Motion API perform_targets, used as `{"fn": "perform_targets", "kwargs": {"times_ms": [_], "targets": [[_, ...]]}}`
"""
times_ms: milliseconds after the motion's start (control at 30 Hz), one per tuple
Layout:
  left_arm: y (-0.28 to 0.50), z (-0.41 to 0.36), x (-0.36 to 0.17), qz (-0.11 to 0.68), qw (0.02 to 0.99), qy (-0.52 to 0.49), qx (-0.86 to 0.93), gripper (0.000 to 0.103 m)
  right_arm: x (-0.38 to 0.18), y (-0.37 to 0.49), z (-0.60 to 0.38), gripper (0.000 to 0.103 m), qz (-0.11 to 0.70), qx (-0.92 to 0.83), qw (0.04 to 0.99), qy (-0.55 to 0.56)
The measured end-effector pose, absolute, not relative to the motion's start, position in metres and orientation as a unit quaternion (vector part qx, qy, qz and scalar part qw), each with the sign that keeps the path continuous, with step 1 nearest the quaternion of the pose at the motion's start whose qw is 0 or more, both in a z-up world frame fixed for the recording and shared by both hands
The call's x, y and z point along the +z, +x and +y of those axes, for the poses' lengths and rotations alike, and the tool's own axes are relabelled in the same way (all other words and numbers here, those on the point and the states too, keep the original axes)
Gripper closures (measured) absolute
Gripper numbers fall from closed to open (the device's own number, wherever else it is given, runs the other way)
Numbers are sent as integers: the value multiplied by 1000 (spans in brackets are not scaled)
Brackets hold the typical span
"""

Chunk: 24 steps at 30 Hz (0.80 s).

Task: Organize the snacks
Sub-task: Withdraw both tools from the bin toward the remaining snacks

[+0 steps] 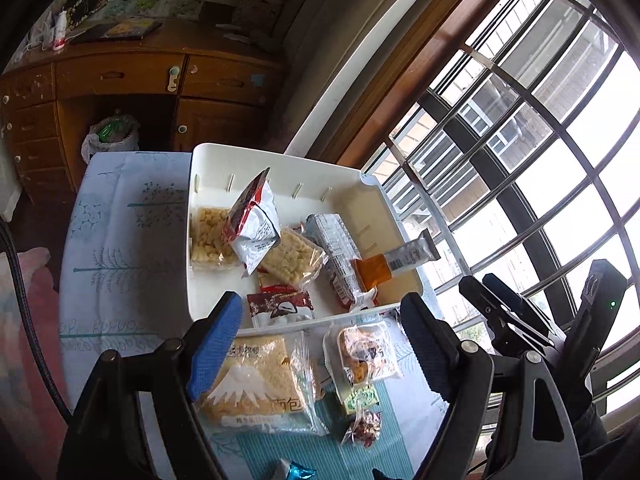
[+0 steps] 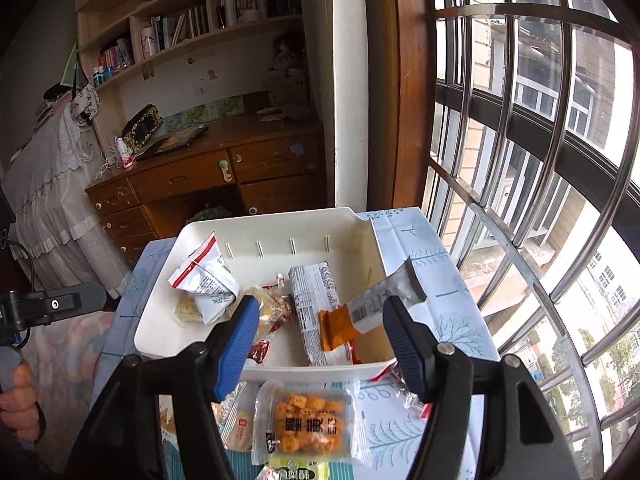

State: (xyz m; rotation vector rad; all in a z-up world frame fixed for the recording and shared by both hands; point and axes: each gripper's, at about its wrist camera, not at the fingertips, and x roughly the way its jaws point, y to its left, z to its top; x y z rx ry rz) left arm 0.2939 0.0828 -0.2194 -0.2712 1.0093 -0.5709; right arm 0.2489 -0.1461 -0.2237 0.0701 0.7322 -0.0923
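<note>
A white tray [image 1: 204, 184] [image 2: 160, 320] on the table holds several snack packets: a red and silver bag [image 1: 256, 224] [image 2: 208, 284], a long silver pack [image 1: 336, 252] [image 2: 316, 304] and an orange and silver stick pack [image 1: 396, 264] [image 2: 372, 308] leaning on the right wall. My left gripper [image 1: 320, 344] hangs open above a mountain-print bread packet [image 1: 256, 384] lying in front of the tray. My right gripper [image 2: 322, 340] is open over the tray's near edge, nothing between its fingers. Below it lies a clear packet of orange puffs [image 2: 306, 424] [image 1: 364, 356].
The table wears a pale blue tree-print cloth [image 1: 120, 240] [image 2: 440, 320]. Small sweets [image 1: 362, 428] lie near the front. A barred window [image 2: 520, 160] runs close along the right. A wooden desk [image 1: 140, 80] stands behind. A hand [image 2: 16, 396] holds the left tool at the left edge.
</note>
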Motion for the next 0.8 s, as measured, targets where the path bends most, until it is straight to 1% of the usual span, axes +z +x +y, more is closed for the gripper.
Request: {"fn": "perform_targets", "kwargs": {"times_ms": [100, 267, 467, 667, 800], "targets": [[280, 91, -220, 485, 823, -120, -270, 23, -225, 233, -140, 34, 363, -52, 929, 37], [256, 100, -221, 498, 816, -96, -278, 23, -230, 210, -135, 34, 378, -61, 922, 55], [237, 100, -225, 517, 804, -64, -289, 23, -244, 189, -132, 34, 405, -55, 905, 114], [222, 88, -241, 554, 778, -27, -294, 23, -263, 175, -130, 34, 445, -51, 879, 162], [211, 79, -261, 595, 745, -17, -300, 23, -279, 167, -125, 32, 473, -60, 862, 173]]}}
